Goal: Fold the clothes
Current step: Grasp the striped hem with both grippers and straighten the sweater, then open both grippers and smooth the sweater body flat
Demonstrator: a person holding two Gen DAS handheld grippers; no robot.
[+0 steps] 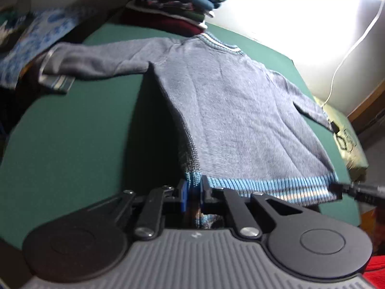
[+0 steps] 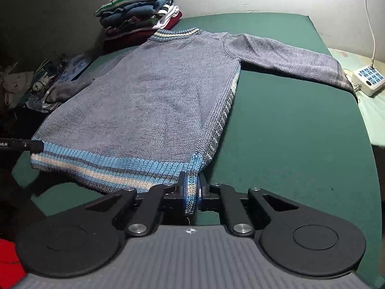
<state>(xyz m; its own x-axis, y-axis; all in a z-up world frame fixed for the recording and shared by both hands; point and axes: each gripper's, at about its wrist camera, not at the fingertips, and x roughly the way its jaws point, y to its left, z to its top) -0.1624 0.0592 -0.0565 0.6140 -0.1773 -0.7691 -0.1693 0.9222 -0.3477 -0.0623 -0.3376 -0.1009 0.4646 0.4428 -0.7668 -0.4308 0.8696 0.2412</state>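
The green surface (image 2: 288, 132) filled most of both views, running back toward a bright wall. Spread across it lay the sweater (image 2: 149, 96), grey-blue knit, back side up, collar pointing away, striped hem nearest the cameras. One sleeve stretched out to the right edge of the surface, the other trailed off the left edge. Behind the collar, at the far left corner, sat a stack of folded clothes (image 2: 142, 7), a green-striped piece on top. Off the right side, a white power strip (image 2: 368, 79) rested on a pale sheet with its cord running up the wall. And there it was: the left gripper (image 1: 192, 192) had its jaws closed on the hem's left corner, the ribbing pinched between the pads. The right gripper (image 2: 191, 192) matched it, jaws clamped on the right corner of the hem, the blue-and-cream band lifted slightly off the surface.
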